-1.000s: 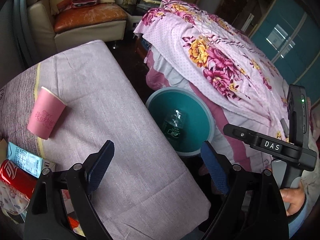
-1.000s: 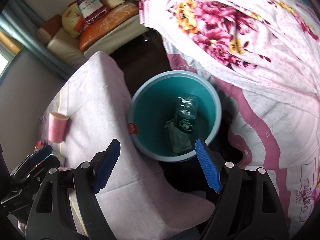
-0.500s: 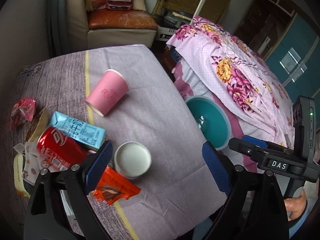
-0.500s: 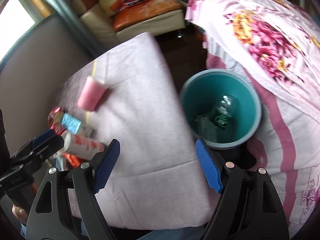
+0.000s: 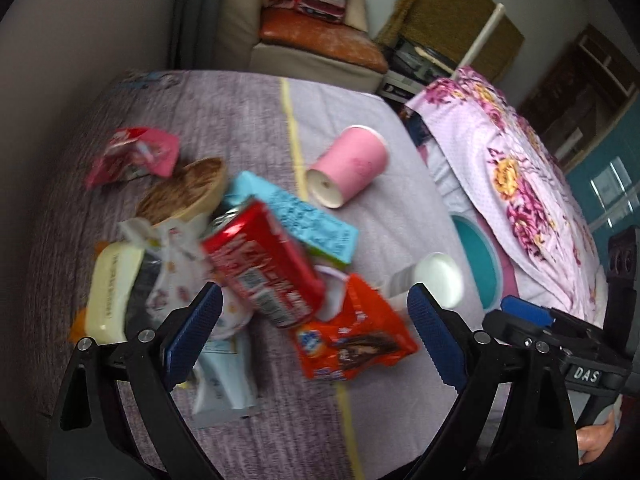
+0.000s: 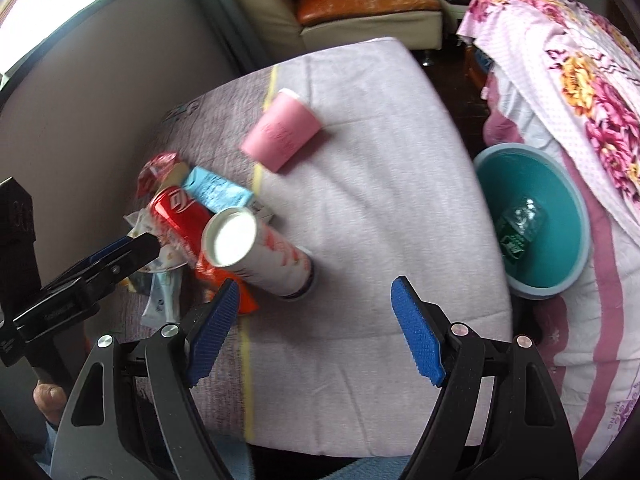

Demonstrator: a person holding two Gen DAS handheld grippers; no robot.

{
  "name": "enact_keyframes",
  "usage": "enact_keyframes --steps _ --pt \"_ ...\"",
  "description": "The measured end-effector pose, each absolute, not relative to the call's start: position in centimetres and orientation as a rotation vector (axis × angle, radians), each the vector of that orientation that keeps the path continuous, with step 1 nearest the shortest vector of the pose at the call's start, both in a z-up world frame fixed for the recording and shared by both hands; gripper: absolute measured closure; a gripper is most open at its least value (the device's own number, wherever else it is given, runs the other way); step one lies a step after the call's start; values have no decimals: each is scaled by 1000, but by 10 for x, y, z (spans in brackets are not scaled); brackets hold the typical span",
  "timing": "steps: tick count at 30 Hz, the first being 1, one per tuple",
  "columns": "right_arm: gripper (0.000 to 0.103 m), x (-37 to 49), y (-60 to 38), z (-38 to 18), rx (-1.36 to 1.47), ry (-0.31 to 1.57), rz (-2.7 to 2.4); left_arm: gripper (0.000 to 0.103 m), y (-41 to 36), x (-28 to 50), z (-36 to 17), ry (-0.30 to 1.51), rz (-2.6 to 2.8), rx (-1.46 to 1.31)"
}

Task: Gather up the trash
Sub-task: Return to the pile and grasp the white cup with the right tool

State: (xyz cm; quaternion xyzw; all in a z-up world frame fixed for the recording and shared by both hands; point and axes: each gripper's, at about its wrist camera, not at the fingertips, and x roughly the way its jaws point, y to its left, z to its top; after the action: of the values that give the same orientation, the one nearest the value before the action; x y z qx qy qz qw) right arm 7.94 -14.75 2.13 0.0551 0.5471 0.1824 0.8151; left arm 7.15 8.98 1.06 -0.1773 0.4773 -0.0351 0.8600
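Red can (image 5: 262, 264), smooth dented metal, lies atop the litter heap on the worktop (image 5: 360, 412), its long axis slanting away from the left gripper (image 5: 314, 330), the nearer one. Left fingers just opened wide, empty; right gripper (image 6: 316, 330) apart, empty. Bin (image 6: 576, 216) lies well right of can.

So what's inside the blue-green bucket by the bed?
A clear plastic bottle with a green label lies inside the teal bucket. Whatever sits beneath the bottle is covered, and blur hides any smaller scraps.
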Motion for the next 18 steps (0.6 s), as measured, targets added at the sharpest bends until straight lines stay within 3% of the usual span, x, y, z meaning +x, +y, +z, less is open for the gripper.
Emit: enact_keyframes --steps 13,16,18 --pt "31 86 -91 5 59 1127 427 9 123 68 -4 1013 -11 -438" --pt "39 92 -87 0 57 1114 427 9 120 69 -4 1013 -7 -419" --pt "56 95 -87 -4 59 1108 432 9 115 70 -5 1019 -10 -387"
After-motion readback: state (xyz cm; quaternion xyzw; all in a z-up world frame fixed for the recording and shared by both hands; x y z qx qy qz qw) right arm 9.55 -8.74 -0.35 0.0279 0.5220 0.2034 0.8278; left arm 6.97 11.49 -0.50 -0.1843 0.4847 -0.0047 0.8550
